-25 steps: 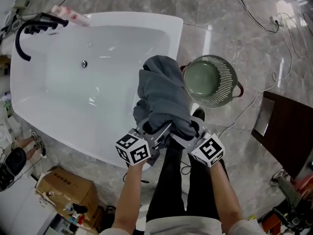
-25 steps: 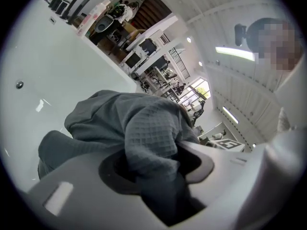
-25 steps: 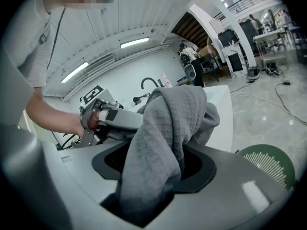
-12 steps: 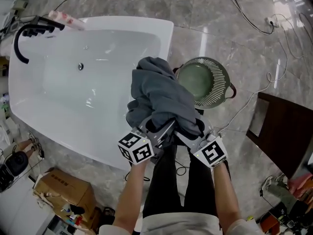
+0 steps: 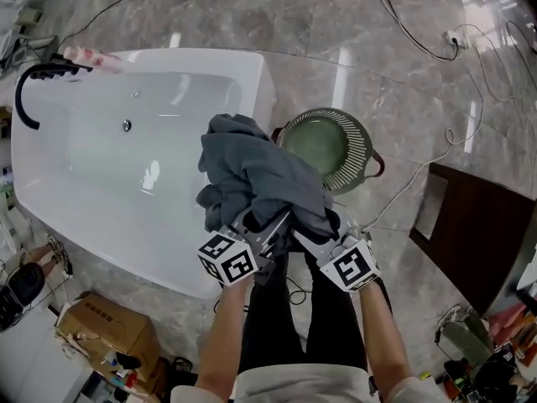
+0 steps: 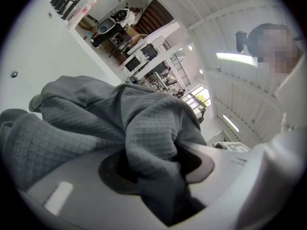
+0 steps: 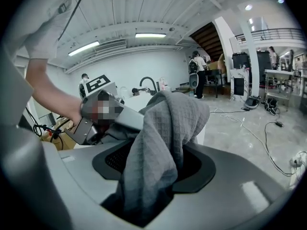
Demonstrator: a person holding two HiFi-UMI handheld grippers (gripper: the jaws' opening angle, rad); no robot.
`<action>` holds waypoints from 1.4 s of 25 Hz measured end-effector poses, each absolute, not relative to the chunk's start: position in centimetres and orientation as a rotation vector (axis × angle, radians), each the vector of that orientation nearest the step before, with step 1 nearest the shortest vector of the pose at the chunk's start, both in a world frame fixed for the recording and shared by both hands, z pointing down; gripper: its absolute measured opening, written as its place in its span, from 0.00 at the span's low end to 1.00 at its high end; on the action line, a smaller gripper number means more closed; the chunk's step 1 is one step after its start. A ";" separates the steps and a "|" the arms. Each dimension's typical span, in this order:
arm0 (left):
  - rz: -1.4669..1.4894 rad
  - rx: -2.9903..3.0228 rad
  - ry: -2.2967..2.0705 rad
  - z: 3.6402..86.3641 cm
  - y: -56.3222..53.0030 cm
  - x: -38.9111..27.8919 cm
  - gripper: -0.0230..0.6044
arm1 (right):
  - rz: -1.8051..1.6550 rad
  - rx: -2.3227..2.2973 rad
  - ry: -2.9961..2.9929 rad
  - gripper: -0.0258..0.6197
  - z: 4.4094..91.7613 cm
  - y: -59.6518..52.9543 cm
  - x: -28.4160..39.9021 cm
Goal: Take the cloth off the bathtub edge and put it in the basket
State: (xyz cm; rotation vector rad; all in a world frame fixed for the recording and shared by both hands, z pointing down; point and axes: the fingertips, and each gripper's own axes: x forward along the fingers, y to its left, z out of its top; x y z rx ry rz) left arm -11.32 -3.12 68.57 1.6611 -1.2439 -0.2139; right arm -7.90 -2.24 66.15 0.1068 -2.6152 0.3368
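The left claw (image 5: 267, 229) and the right claw (image 5: 304, 235) each clamp a fold of the grey cloth (image 5: 260, 179), held bunched above the bathtub (image 5: 101, 158) at its right edge, near the green basket (image 5: 359, 138) on the floor (image 5: 336, 23).

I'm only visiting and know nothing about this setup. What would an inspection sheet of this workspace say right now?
Surface: glossy grey marble floor.
Job's things: grey cloth bunched up, lifted in both grippers; green basket on the floor beside the white bathtub, empty.
Clutter: pink bottle on the bathtub rim; cardboard box on the floor.
Grippers: left gripper and right gripper both shut on the cloth.
Cables: white cable across the floor; another runs past the basket.
Surroundings: black faucet at the bathtub's end; dark wood panel at right.
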 end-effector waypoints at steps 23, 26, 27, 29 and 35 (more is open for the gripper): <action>-0.183 1.662 -1.075 70.5 -13.3 0.8 0.43 | 0.429 0.298 -2.517 0.43 67.9 -12.2 4.0; -0.170 1.652 -1.048 71.3 -13.8 2.3 0.43 | 0.447 0.311 -2.501 0.43 68.7 -12.7 5.4; -0.169 1.647 -1.040 71.6 -13.9 2.7 0.43 | 0.448 0.314 -2.499 0.43 69.0 -12.9 5.8; -0.168 1.635 -1.026 72.1 -14.1 3.5 0.43 | 0.450 0.317 -2.487 0.43 69.4 -13.1 6.6; -0.142 1.621 -0.982 73.2 -13.9 4.7 0.43 | 0.509 0.338 -2.445 0.43 70.5 -12.9 7.7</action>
